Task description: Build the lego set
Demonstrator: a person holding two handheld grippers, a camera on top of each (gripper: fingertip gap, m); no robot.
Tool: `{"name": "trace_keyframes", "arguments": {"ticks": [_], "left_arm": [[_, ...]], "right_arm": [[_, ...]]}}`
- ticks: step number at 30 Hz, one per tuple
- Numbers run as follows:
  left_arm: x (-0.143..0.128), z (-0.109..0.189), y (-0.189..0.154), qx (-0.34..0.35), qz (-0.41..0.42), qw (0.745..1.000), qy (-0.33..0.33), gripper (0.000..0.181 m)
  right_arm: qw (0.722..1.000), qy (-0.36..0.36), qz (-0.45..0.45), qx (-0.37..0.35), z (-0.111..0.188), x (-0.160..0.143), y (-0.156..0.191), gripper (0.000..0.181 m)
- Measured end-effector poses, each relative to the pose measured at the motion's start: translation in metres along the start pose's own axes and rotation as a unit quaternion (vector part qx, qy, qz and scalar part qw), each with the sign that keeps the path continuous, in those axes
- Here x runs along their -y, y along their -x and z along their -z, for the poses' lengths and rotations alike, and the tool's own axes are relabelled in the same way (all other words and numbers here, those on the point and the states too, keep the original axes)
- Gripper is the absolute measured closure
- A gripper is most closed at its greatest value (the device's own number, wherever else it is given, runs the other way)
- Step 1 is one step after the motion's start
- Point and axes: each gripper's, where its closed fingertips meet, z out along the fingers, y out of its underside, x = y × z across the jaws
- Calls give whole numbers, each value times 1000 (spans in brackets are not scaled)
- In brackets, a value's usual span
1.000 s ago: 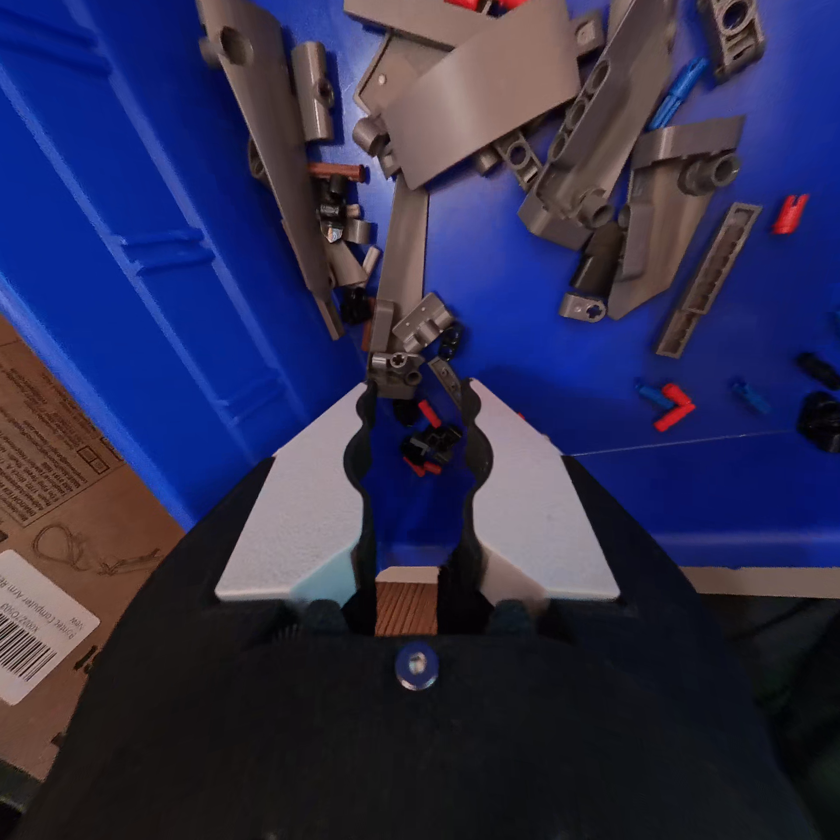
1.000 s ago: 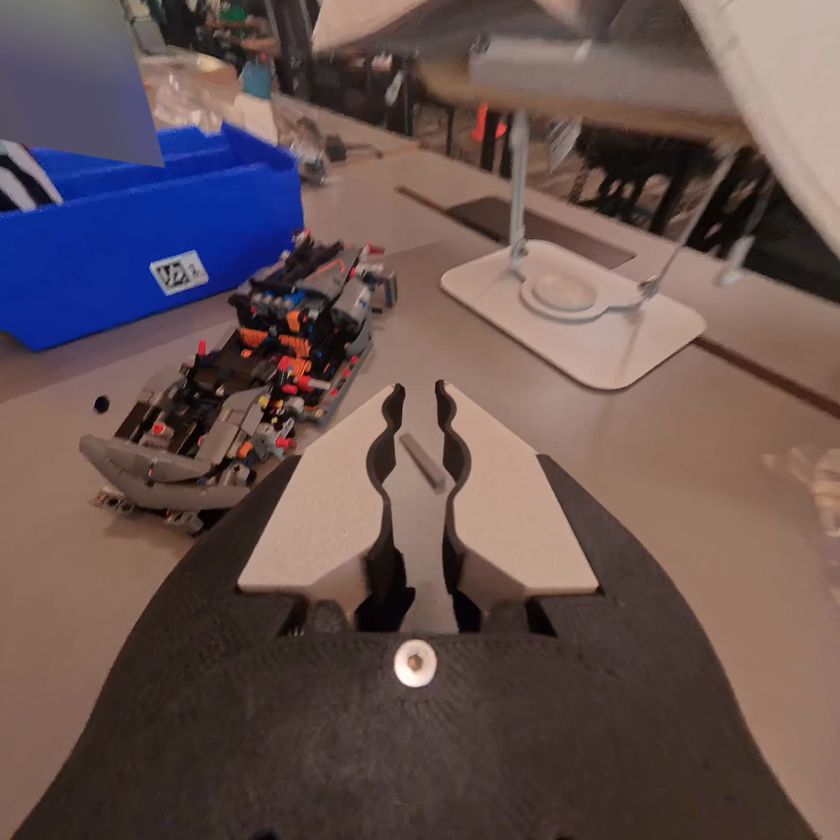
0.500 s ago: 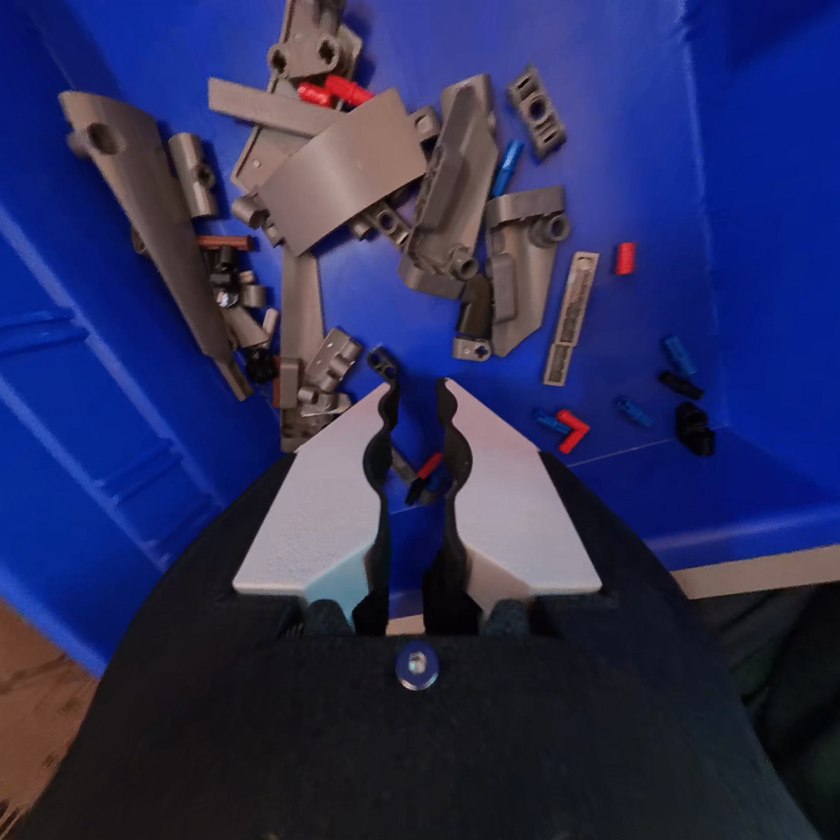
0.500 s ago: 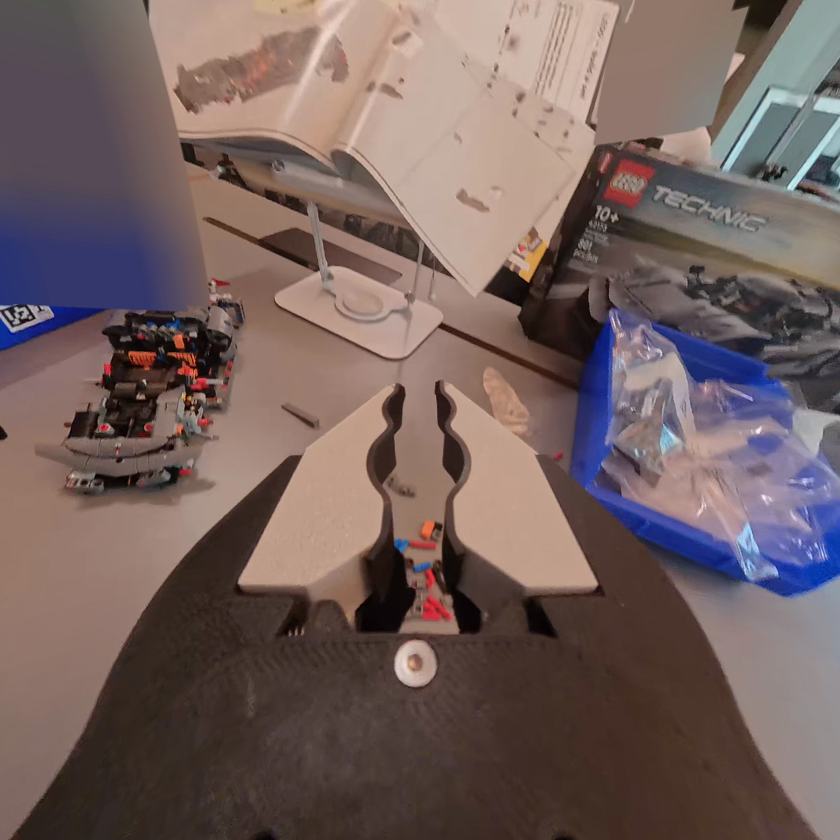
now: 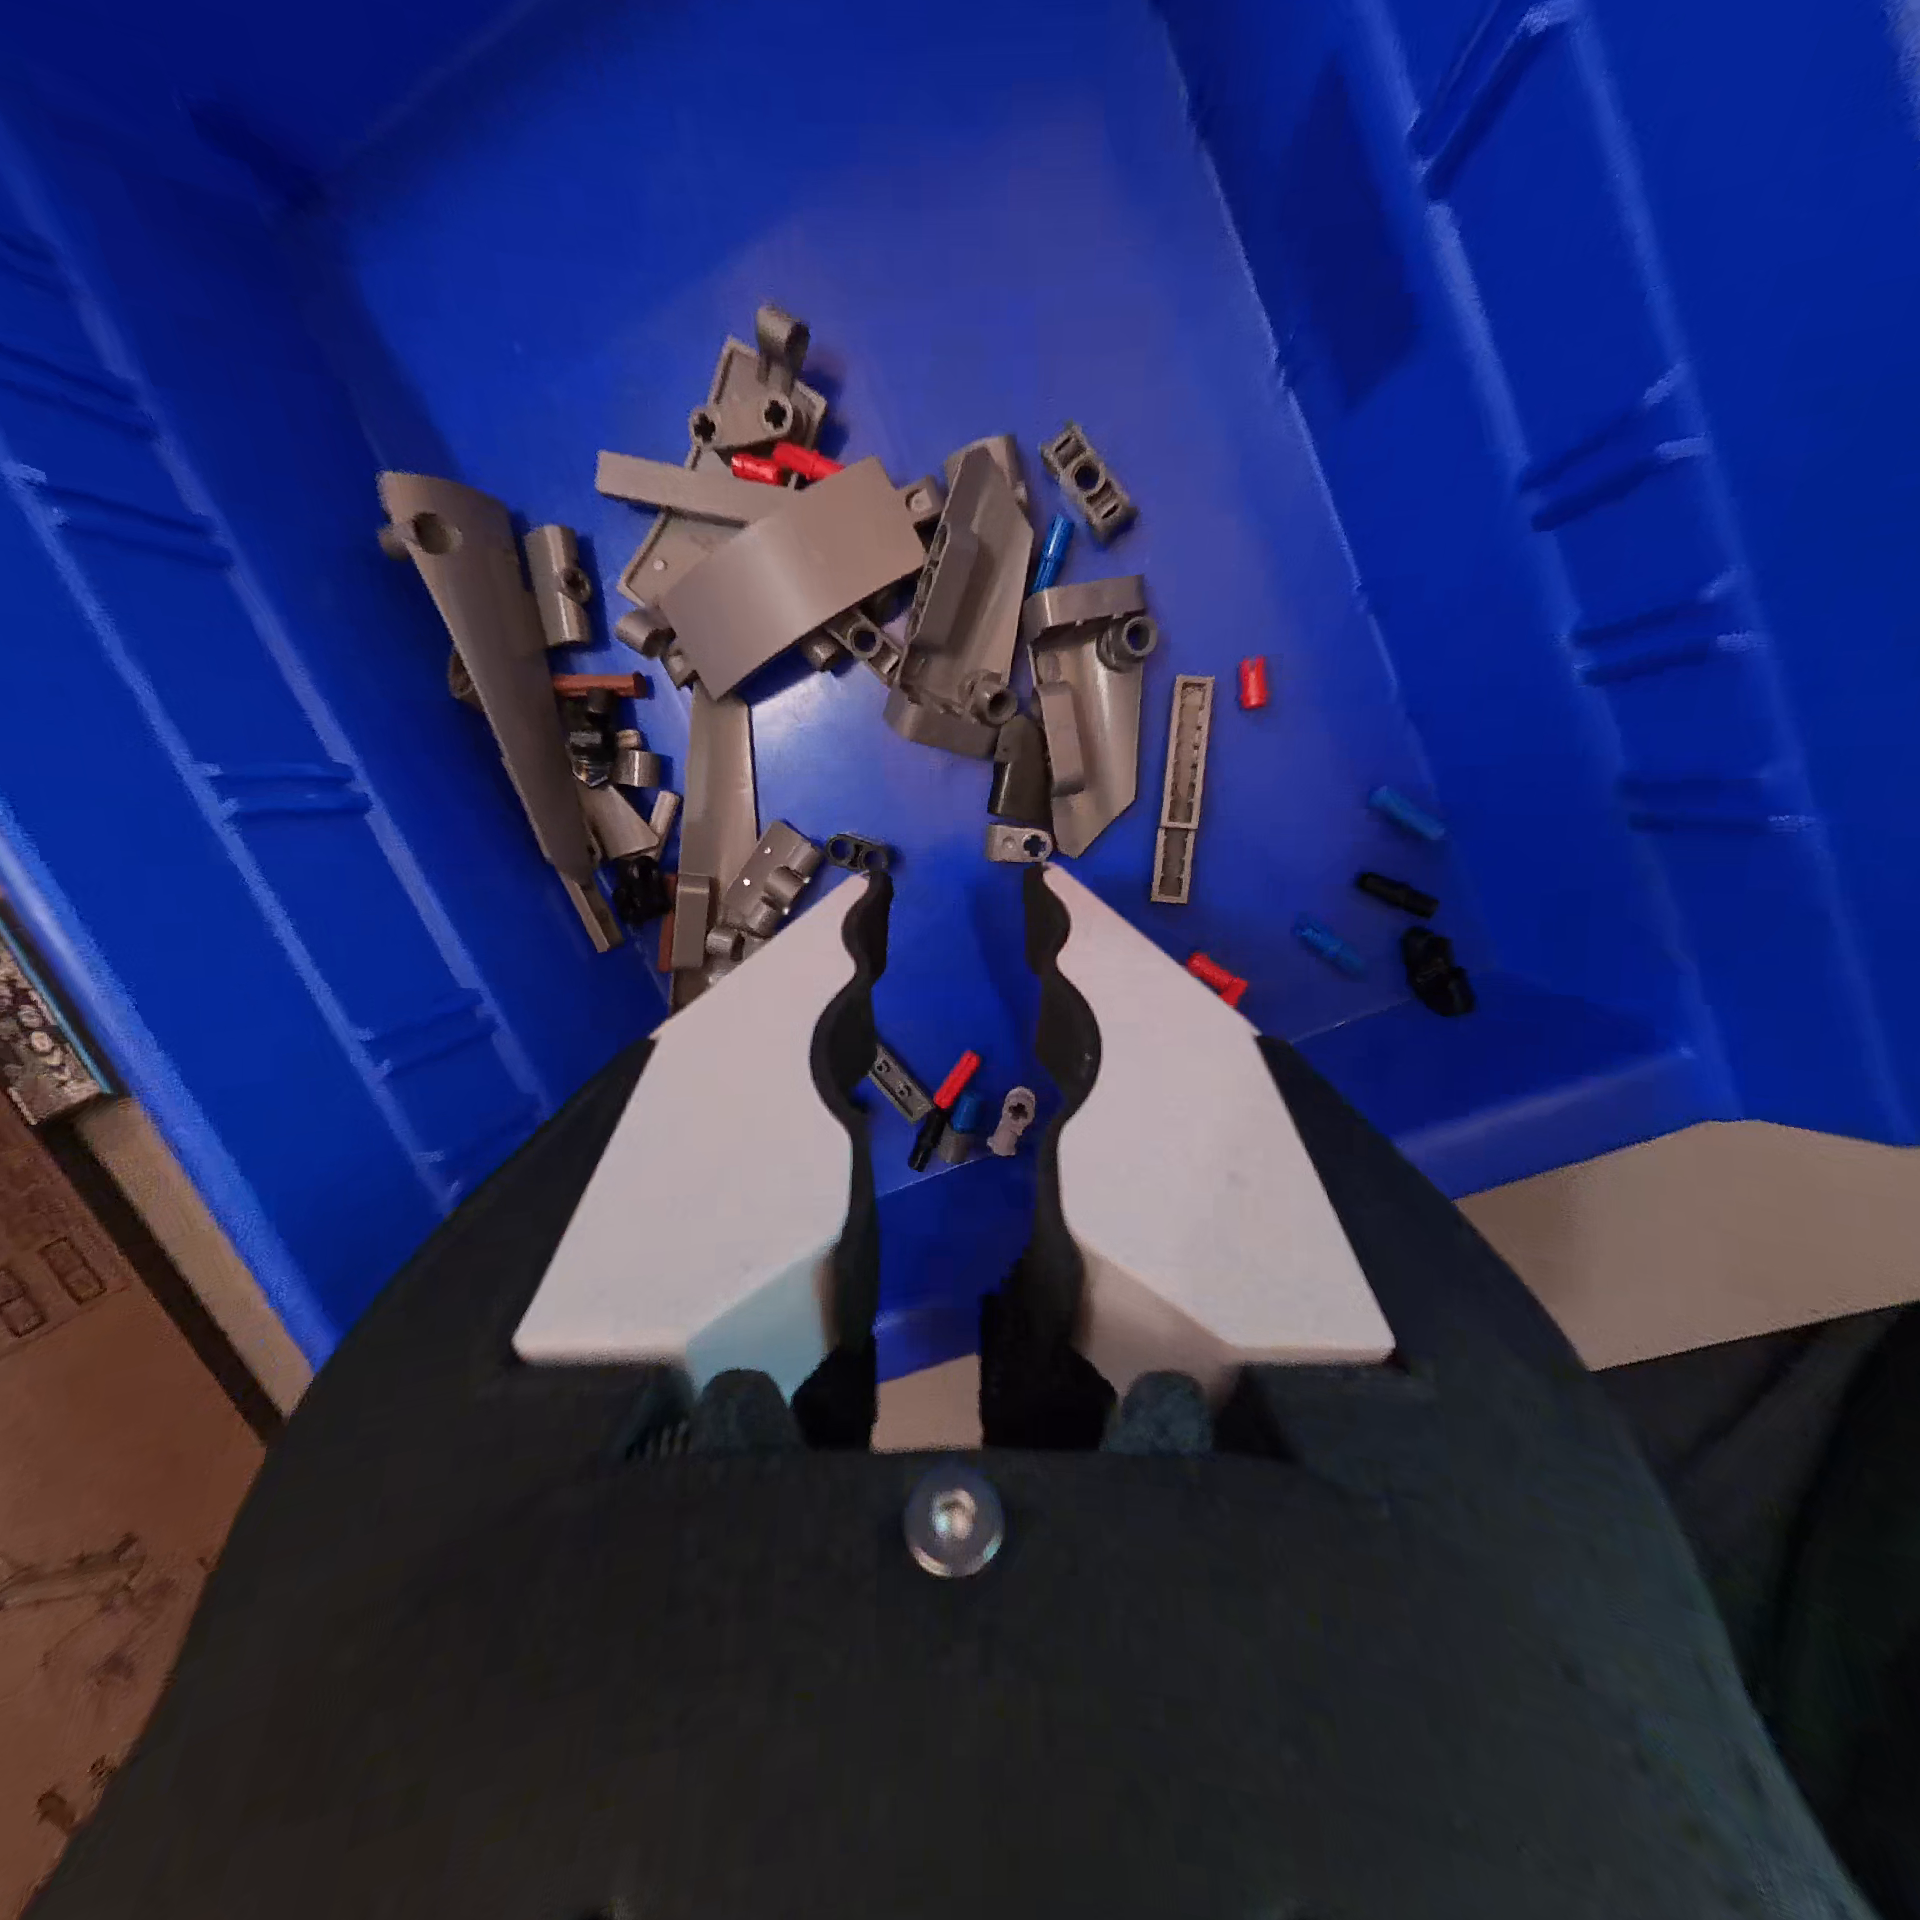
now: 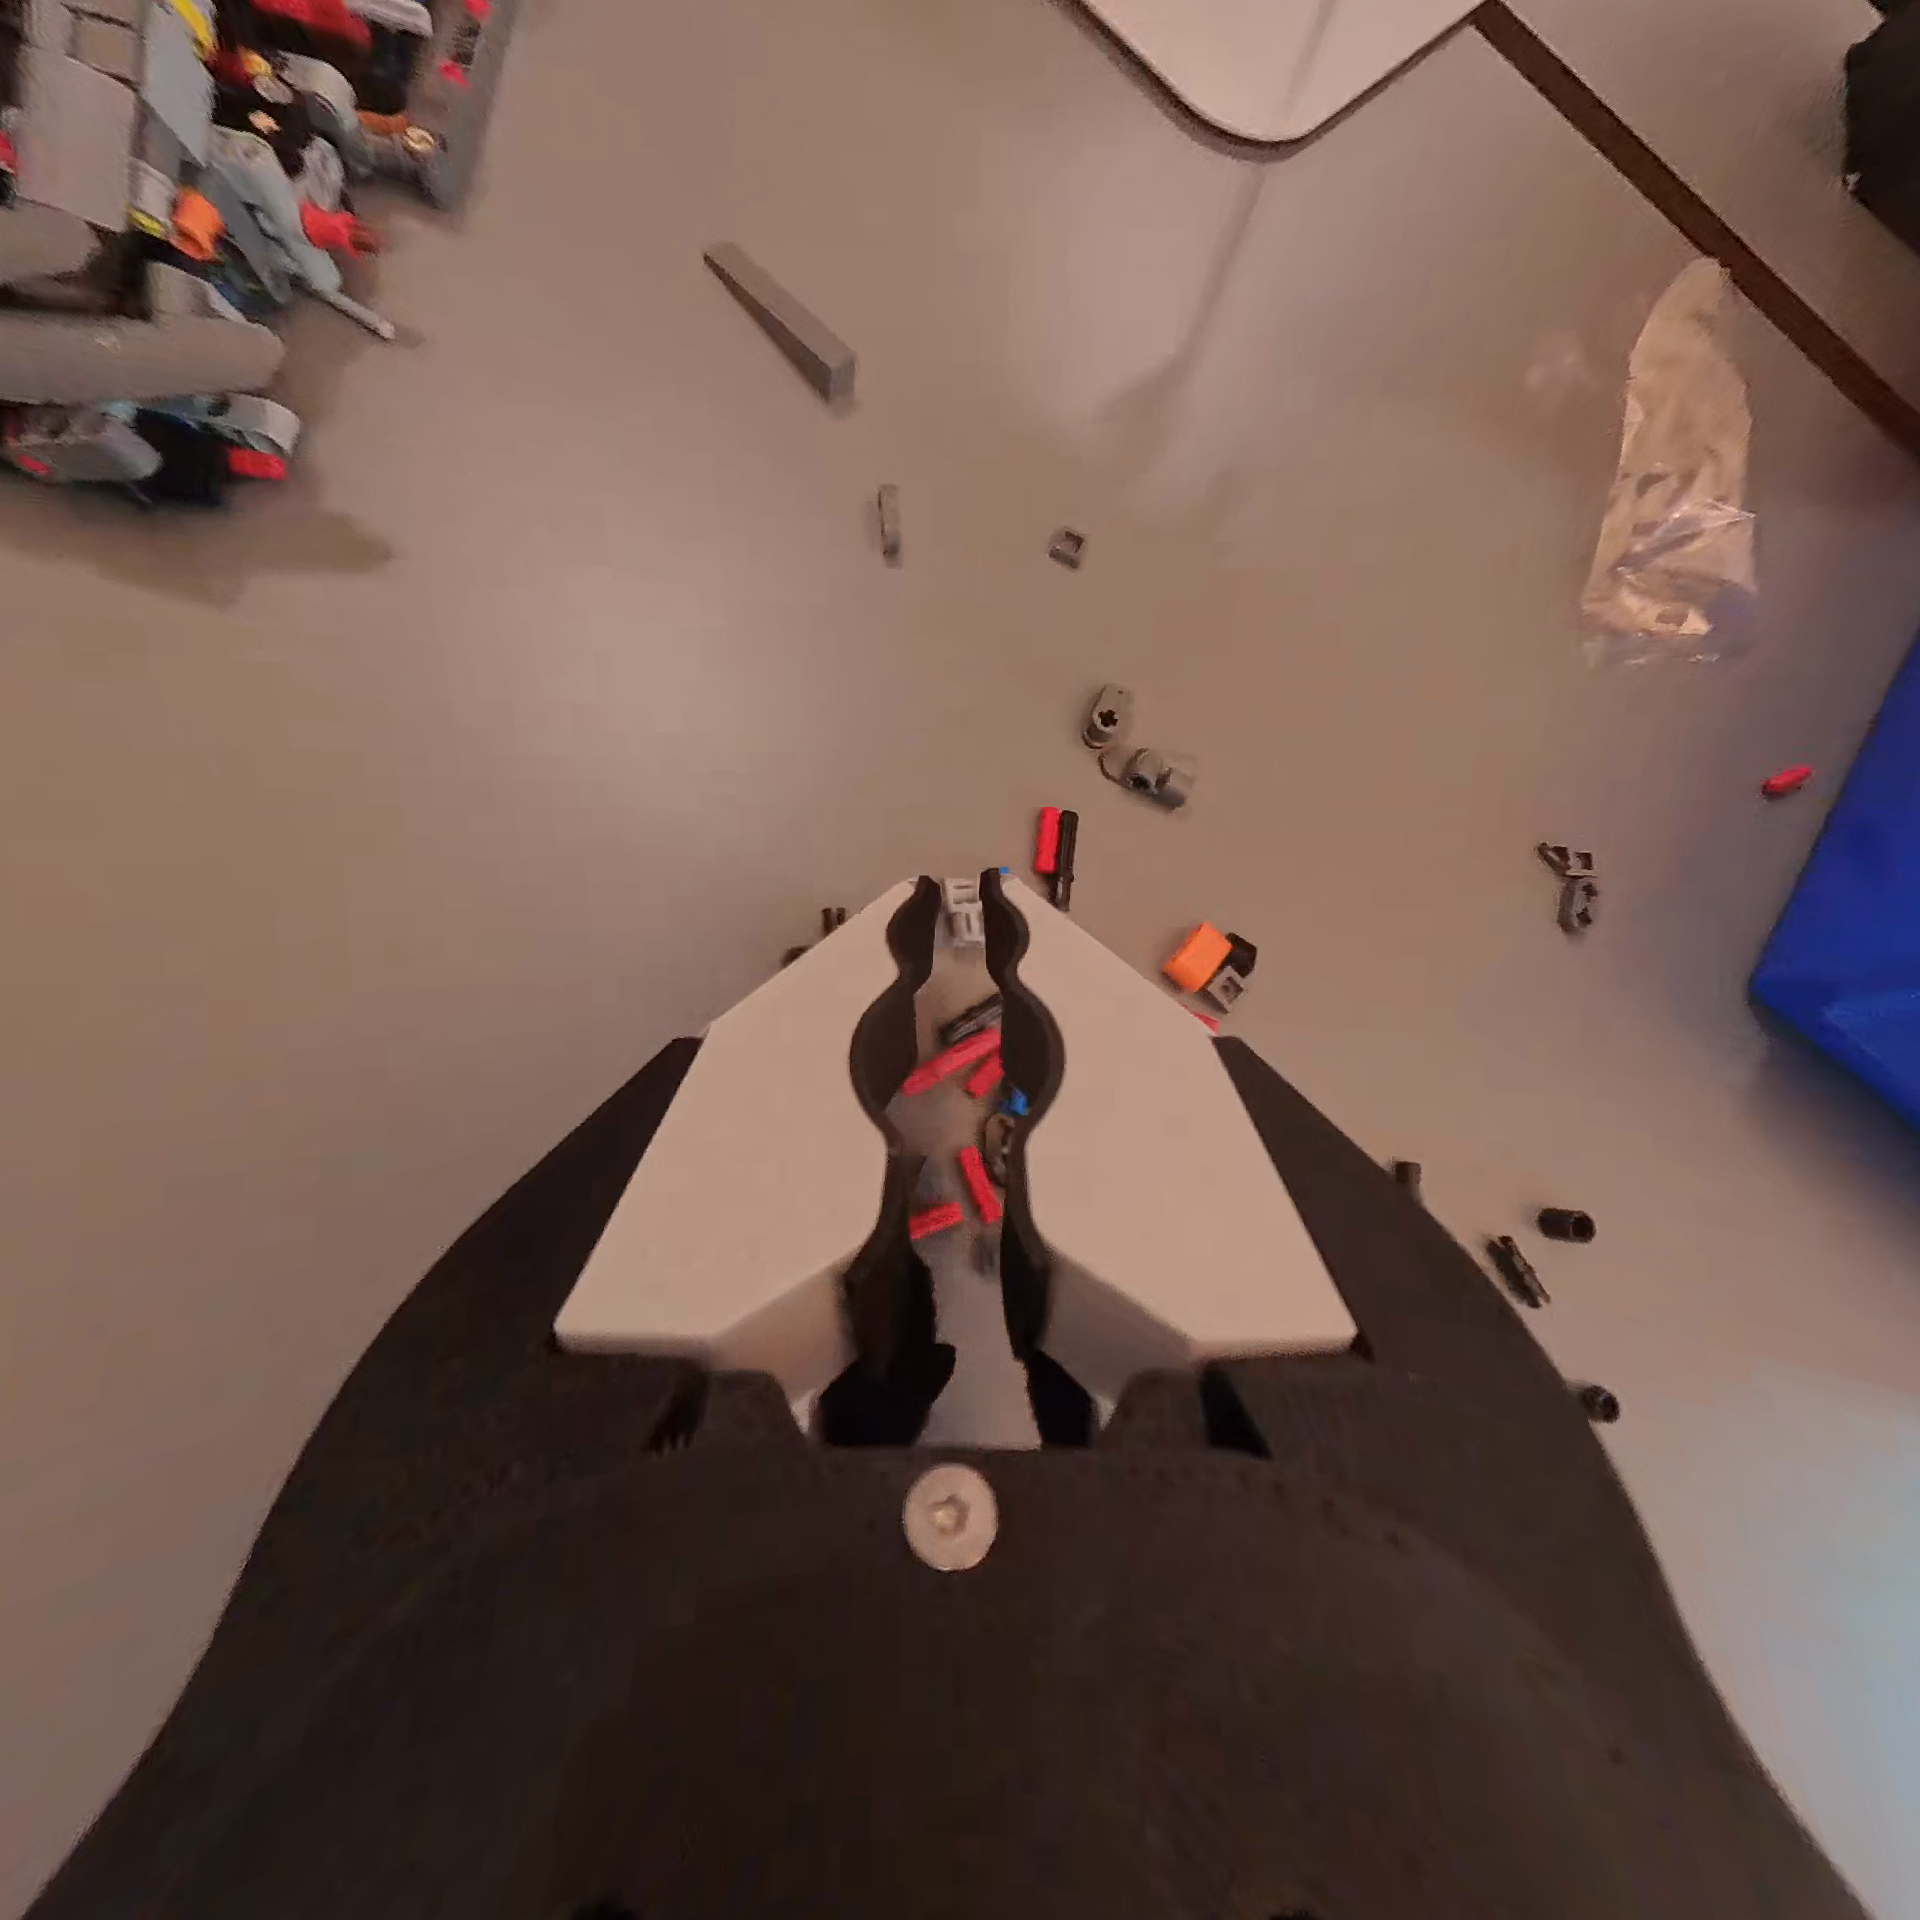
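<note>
In the left wrist view, my left gripper (image 5: 954, 883) is open and empty, held above the floor of a blue bin (image 5: 312, 520). The bin holds several grey panels (image 5: 790, 592), a long grey wing piece (image 5: 488, 644) and small red, blue and black pins (image 5: 956, 1107). In the right wrist view, my right gripper (image 6: 954, 883) points down at the table with its jaws narrowly apart. A small light grey piece (image 6: 961, 920) shows between the tips and red pins (image 6: 951, 1070) lie under the jaws. The partly built car (image 6: 156, 208) is at the upper left.
A long grey beam (image 6: 779, 312), grey connectors (image 6: 1143, 769), an orange piece (image 6: 1195, 956) and black pins (image 6: 1564, 1226) lie on the table. A clear plastic bag (image 6: 1673, 468), a second blue bin's corner (image 6: 1860, 935) and a white stand base (image 6: 1268, 62) are to the right.
My left gripper has drawn back higher above the bin, and its jaws are wider than half a second ago. My right gripper has tipped down from the manual and box toward the loose pieces.
</note>
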Motion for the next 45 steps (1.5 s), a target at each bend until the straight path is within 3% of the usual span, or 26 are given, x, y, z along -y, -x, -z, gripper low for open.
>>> {"name": "trace_keyframes", "arguments": {"ticks": [1,7,11,19,25,31,36,40,45], "left_arm": [[4,5,-1,1,-5,1000,-13,155],[52,44,-6,28,-44,987,-154,147],[74,64,-15,53,-78,974,-204,149],[95,65,-46,30,-105,963,-247,156],[107,63,-88,-14,-127,951,-283,158],[117,65,-118,-37,-157,937,-310,181],[129,82,-168,-96,-179,913,-354,181],[126,76,-208,-134,-207,904,-350,181],[127,70,-224,-88,-245,901,-346,181]], "right_arm": [[1000,9,7,-4,-2,-3,-1,174],[999,33,6,10,-12,-16,0,175],[1000,24,-8,17,-16,-17,-1,176],[999,-2,-24,42,-19,-10,3,177],[998,-42,-12,44,-3,13,9,177],[995,-71,16,69,15,41,37,177],[992,-74,34,99,18,50,68,177],[990,-63,49,116,13,47,90,177],[989,-64,52,126,10,46,100,177]]}}
